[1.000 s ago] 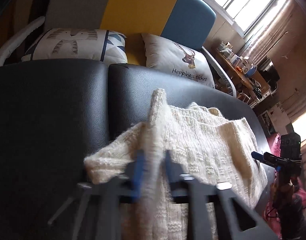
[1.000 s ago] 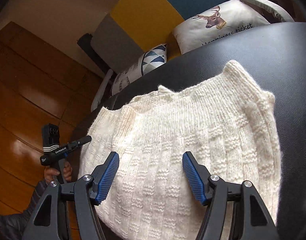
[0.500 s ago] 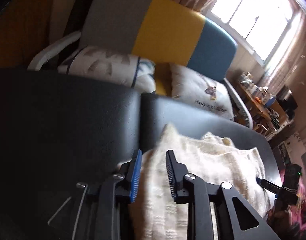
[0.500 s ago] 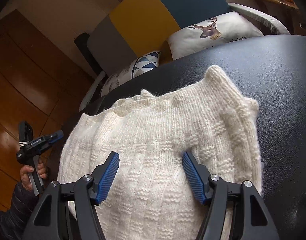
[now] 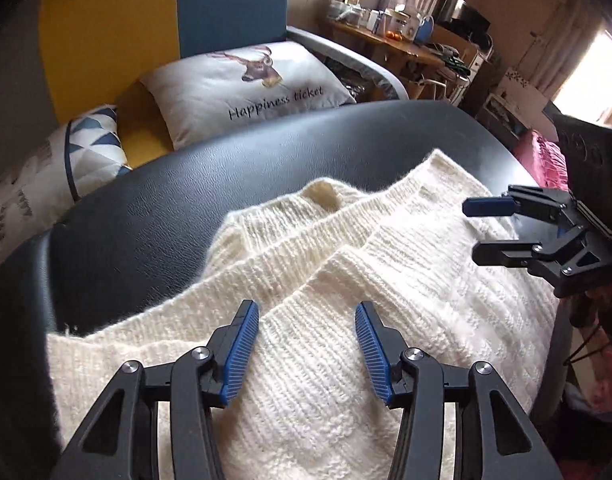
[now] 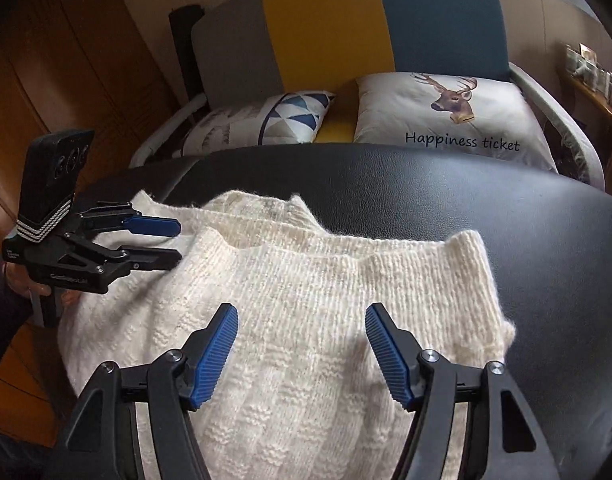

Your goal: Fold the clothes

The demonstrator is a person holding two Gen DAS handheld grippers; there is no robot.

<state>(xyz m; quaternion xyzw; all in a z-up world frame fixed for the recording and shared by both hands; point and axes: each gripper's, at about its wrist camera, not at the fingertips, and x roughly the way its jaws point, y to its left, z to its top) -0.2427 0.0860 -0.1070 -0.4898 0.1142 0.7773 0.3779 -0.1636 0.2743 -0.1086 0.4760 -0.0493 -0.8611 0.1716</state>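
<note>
A cream knitted sweater (image 5: 386, 280) lies on the black leather surface (image 5: 178, 208), with one part folded over its body. My left gripper (image 5: 306, 320) hovers open just above the fold, nothing between its blue pads. In that view my right gripper (image 5: 472, 226) stands open over the sweater's right side. In the right wrist view the sweater (image 6: 306, 272) fills the middle, my right gripper (image 6: 301, 316) is open above it, and my left gripper (image 6: 179, 241) is open at the sweater's left edge, held by a hand.
Behind the black surface (image 6: 506, 208) stands a grey, yellow and blue sofa (image 6: 326, 28) with a deer pillow (image 6: 450, 116) and a triangle-patterned pillow (image 6: 274, 120). A cluttered wooden desk (image 5: 390, 36) is at the far right. Wood panelling (image 6: 66, 60) is on the left.
My left gripper held a lifted strip of the sweater, then opened and let it go; the fabric now lies folded over the body. The right gripper stayed open and moved closer.
</note>
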